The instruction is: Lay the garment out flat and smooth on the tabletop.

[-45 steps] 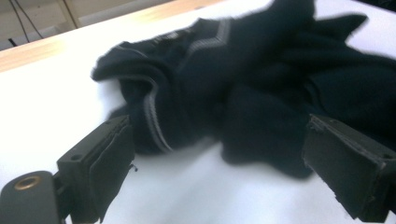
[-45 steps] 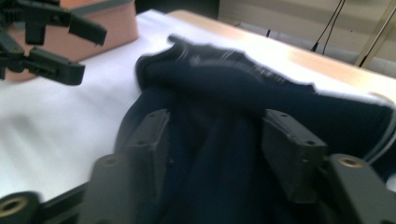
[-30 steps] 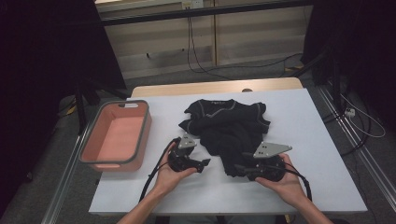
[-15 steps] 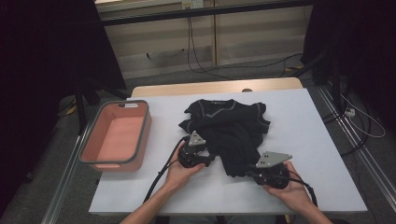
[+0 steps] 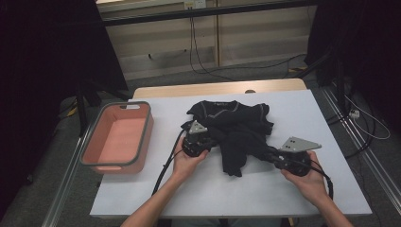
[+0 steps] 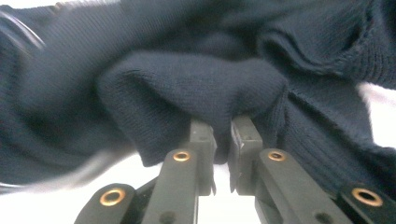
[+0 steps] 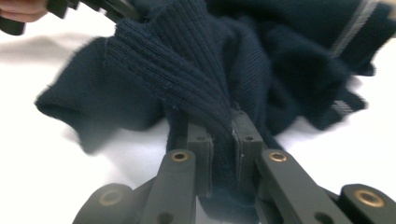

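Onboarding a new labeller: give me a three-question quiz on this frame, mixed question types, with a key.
1. True or false: the left gripper has its jaws closed on a fold of the dark navy knitted sweater.
2. Multiple choice: what part of the sweater does the right gripper pinch? A) a ribbed knit edge B) a zip C) a button
3. Short answer: where does the pink rectangular plastic bin with the grey rim stand relative to the sweater in the high view, and what does it hold?

Key:
1. True.
2. A.
3. To the left, at the edge of the white table; nothing.
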Demonstrator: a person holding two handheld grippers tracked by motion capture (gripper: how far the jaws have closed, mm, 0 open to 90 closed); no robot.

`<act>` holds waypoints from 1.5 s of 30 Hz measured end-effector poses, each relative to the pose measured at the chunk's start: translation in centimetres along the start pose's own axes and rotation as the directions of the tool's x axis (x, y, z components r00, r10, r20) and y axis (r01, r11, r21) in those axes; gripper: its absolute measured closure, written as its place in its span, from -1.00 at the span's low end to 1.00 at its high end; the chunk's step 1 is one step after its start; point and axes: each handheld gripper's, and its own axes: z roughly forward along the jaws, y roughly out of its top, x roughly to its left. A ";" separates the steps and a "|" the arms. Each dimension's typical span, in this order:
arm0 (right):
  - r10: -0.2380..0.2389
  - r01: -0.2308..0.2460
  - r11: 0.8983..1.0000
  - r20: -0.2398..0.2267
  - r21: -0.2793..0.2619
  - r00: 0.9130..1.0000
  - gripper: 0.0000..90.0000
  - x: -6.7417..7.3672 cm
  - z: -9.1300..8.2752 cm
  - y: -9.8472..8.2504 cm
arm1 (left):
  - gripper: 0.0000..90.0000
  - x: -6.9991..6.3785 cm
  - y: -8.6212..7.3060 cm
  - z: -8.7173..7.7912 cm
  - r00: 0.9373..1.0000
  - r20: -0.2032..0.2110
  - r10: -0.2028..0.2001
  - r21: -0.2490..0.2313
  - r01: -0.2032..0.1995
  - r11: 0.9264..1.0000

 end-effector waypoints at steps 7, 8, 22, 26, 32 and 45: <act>0.025 -0.022 0.998 0.061 -0.054 0.998 0.80 -2.1 -1.2 0.6 | 0.85 1.9 2.5 -3.4 0.998 -0.056 -0.011 -0.046 0.008 0.999; 0.028 -0.024 0.998 0.070 -0.057 0.997 0.80 -2.4 -1.4 0.6 | 0.86 2.3 2.9 -3.9 0.998 -0.067 -0.016 -0.052 0.012 0.999; 0.094 -0.084 0.995 0.190 -0.058 0.977 0.81 -6.4 -2.8 -1.5 | 0.82 5.8 3.2 -4.7 0.990 -0.133 -0.043 0.003 0.044 0.999; 0.076 -0.072 0.997 0.139 -0.033 0.987 0.75 -5.7 -2.5 -2.0 | 0.62 5.4 2.3 -4.0 0.990 -0.136 -0.028 0.025 0.032 0.999; 0.063 -0.065 0.998 0.119 0.007 0.991 0.42 -4.8 -2.7 -2.7 | 0.08 5.4 0.4 -4.7 0.985 -0.171 -0.035 0.045 0.043 0.998; 0.123 -0.125 0.992 0.175 0.001 0.977 0.17 -4.6 -5.6 -4.7 | 0.03 2.5 -3.1 -3.8 0.998 0.057 -0.019 0.120 0.012 0.993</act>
